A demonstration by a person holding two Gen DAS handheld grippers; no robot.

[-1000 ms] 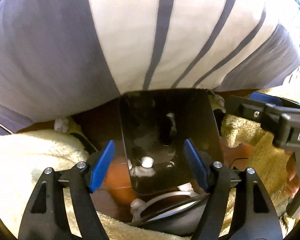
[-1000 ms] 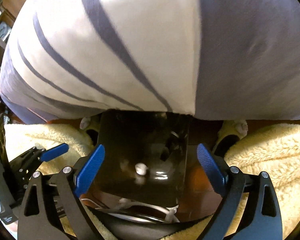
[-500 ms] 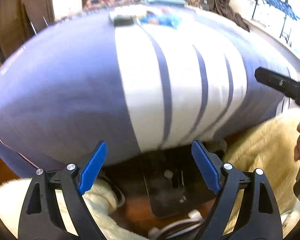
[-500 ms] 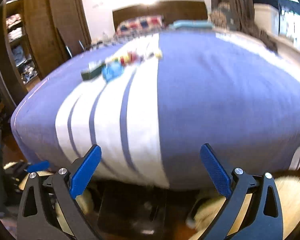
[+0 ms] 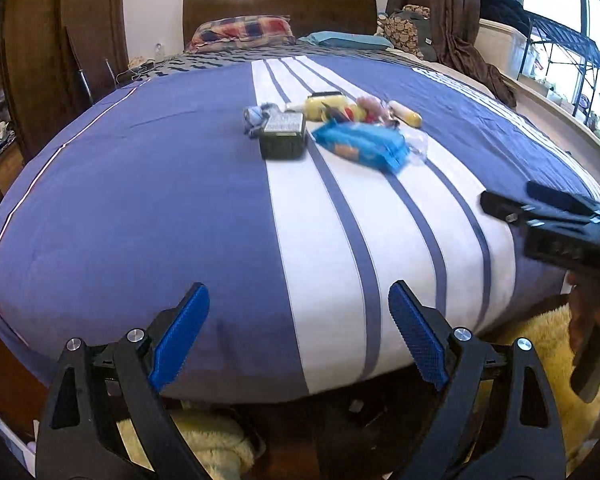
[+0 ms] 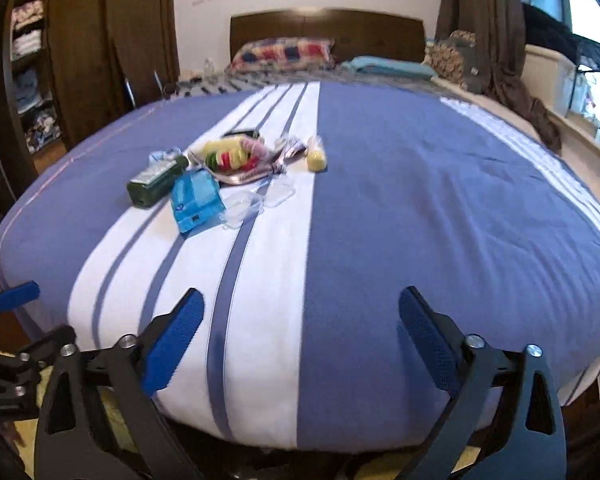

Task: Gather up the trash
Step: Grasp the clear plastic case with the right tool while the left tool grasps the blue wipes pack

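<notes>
1. Hovering at the foot of the bed, the left gripper (image 5: 298, 334) has its blue pads spread wide and opening further, with nothing between them but the striped cover beyond.
2. The right gripper (image 6: 300, 330) is likewise spread wide, though its jaws are closing a little at this moment; nothing sits between them either.
3. The step in hand looks like the approach: both tools are empty and aimed over the bed (image 5: 140, 208), with no piece of trash reached yet.
4. The trash lies in one cluster mid-bed, well apart from both tools. In the left view it sits at about twelve to one o'clock of the pads: a dark green box (image 5: 283, 136), a blue wrapper (image 5: 362, 146) just beside it, yellow packets (image 5: 325, 106) behind.
5. In the right view the cluster lies at about eleven o'clock, with clear plastic lids (image 6: 244, 206) nearest.
6. The next move likely calls for reaching forward over the cover and lowering open jaws around one nearer item, probably the blue wrapper or the box.
</notes>
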